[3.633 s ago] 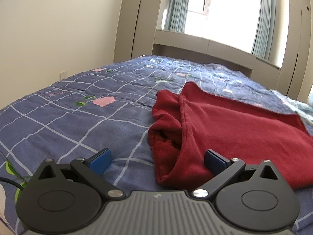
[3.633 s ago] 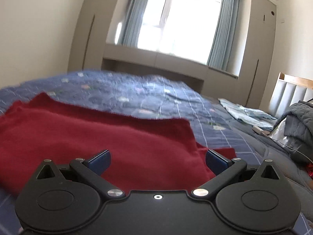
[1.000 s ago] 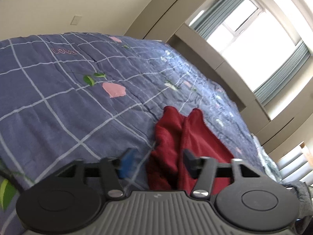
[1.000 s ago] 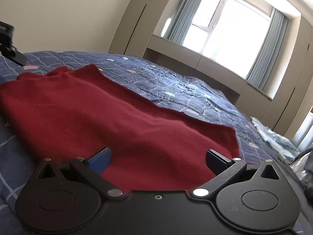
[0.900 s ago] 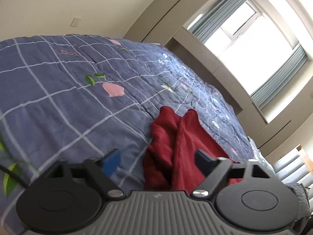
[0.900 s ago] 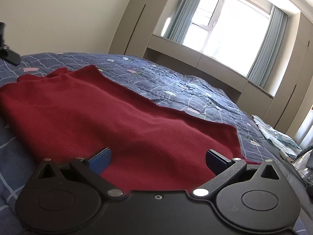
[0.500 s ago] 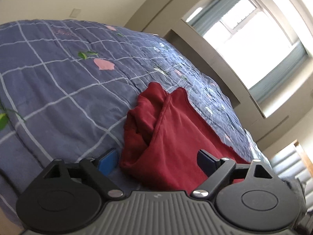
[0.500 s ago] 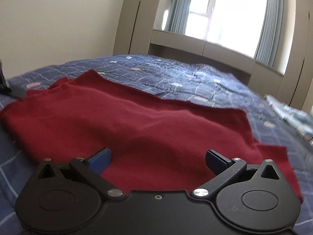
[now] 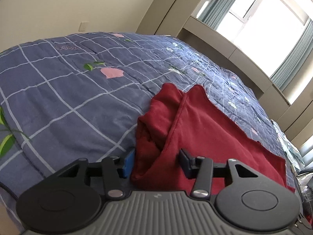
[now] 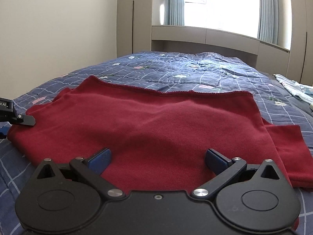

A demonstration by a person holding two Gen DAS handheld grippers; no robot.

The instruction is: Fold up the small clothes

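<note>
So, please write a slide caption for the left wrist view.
Left gripper closing on the red garment's bunched end, on a blue checked quilt.

two low fisheye views across one bed, both taken from just behind gripper fingers

the left wrist view sits close over the bunched end of the dark red knit garment (image 9: 205, 129), tilted, facing along the blue checked quilt (image 9: 78, 101) toward the bright curtained window (image 9: 260, 29); the right wrist view looks level over the garment's flat middle toward the same window wall. both share the garment, quilt and window, and the left gripper's black fingertip (image 10: 23, 119) shows at the right view's left edge.
</note>
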